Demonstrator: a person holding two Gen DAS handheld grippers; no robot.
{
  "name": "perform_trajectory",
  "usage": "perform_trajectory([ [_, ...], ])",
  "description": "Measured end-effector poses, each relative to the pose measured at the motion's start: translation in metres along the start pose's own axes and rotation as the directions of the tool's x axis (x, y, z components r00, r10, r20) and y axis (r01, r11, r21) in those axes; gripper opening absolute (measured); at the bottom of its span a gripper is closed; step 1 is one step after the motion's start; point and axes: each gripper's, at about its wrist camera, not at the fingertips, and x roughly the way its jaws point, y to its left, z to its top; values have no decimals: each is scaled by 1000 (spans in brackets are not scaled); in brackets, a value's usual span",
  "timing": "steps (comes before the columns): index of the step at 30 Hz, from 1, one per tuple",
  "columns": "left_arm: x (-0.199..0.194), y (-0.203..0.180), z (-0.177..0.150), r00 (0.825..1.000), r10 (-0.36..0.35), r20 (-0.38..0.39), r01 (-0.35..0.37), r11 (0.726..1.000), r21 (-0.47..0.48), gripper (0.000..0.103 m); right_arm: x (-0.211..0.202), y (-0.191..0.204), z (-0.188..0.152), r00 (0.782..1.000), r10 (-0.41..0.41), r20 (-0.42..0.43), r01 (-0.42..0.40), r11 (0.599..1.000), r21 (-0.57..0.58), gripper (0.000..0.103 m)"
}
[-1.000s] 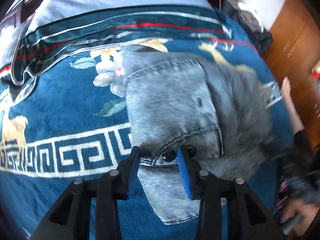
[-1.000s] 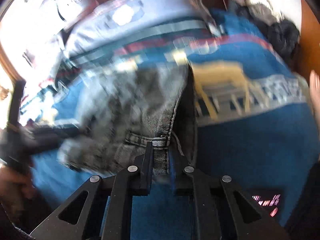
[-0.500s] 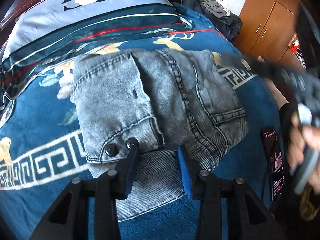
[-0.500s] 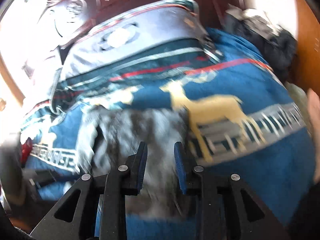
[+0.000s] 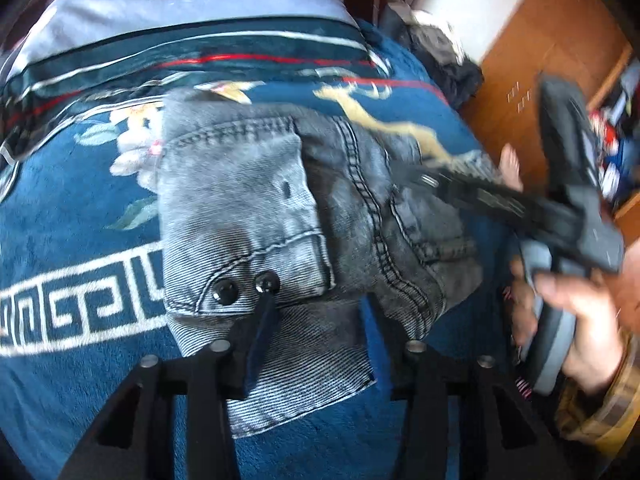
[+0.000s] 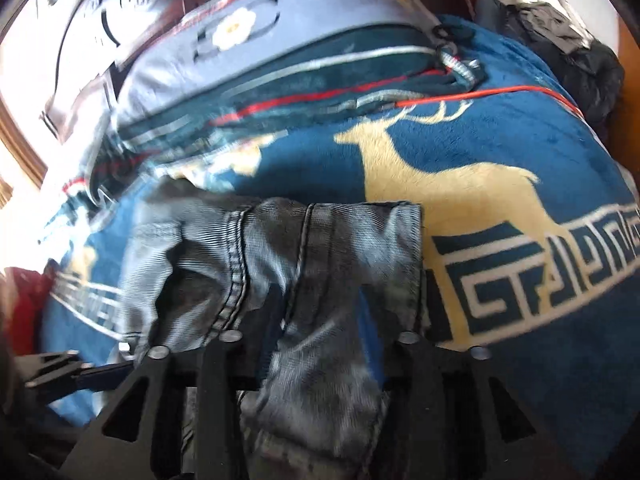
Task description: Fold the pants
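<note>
As the jeans (image 5: 280,216) lie folded into a compact stack on the blanket (image 5: 76,208), both jaws have just been opening: left gripper (image 5: 316,336) and right gripper (image 6: 316,320) straddle denim unclamped, apparently releasing.

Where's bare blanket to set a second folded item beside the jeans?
Free: blanket beyond the jeans, over the deer and key border; also the key-border patch on their opposite side. Crowded: pillow end and the side with the right gripper.
</note>
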Motion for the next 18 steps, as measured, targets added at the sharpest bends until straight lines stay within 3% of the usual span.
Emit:
perform_trajectory([
  [2, -14, 6, 3, 998, 35, 55, -34, 999, -28, 83, -23, -7, -3, 999, 14, 35, -15, 999, 31, 62],
  [3, -23, 8, 3, 995, 50, 90, -48, 998, -31, 87, -31, -10, -5, 999, 21, 47, -23, 999, 39, 67],
  [7, -36, 21, 10, 987, 113, 112, -107, 993, -56, 91, -46, -19, -14, 998, 37, 57, -41, 997, 69, 79],
  [12, -29, 31, 10, 967, 241, 85, -237, 970, -54, 92, -37, -28, -31, 997, 75, 9, -76, 989, 126, 79],
  [18, -19, 37, 8, 967, 247, 56, -244, 968, -52, 94, -25, -38, -45, 994, 103, -25, -97, 977, 190, 79],
])
